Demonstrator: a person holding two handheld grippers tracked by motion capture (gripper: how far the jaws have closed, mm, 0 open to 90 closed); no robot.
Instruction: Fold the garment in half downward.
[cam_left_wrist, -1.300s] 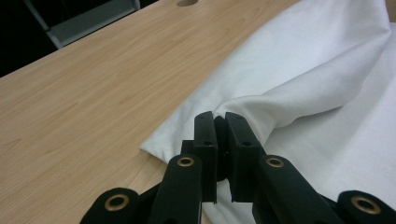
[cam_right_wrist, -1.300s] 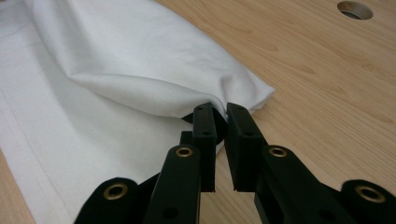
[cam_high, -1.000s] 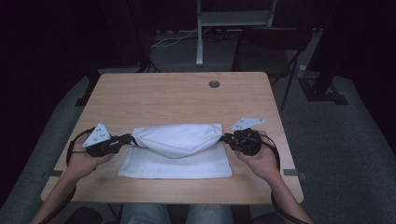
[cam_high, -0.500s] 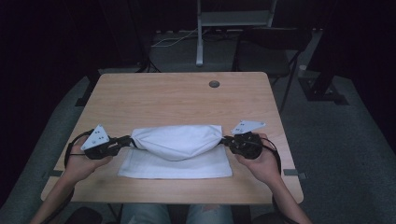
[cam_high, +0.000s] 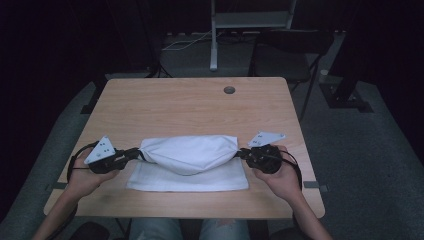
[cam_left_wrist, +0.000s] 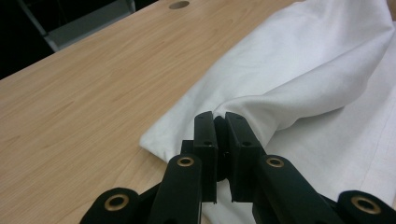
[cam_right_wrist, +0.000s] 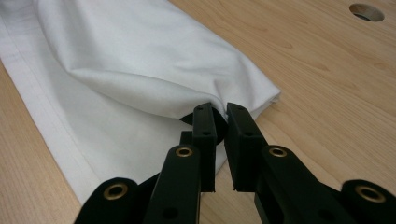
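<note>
Lay across the near half of one wooden table (cam_high: 165, 107). One white cloth (cam_high: 187, 155), near part flat, upper fold lifted and stretched between both ends. Could have slipped free — thin bunched corners, only a small bite in each grip; an uneven pull would have dragged the flat layer askew. Two grippers: left gripper (cam_left_wrist: 220, 122) clenched on the cloth's left corner, right gripper (cam_right_wrist: 219, 113) clenched on the right corner. One cable hole (cam_high: 229, 90) — far off.

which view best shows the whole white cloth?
High view: the white cloth shows end to end, both ends pinched up and the near part flat on the table. Each gripper view shows one pinched corner and nearby folds.
</note>
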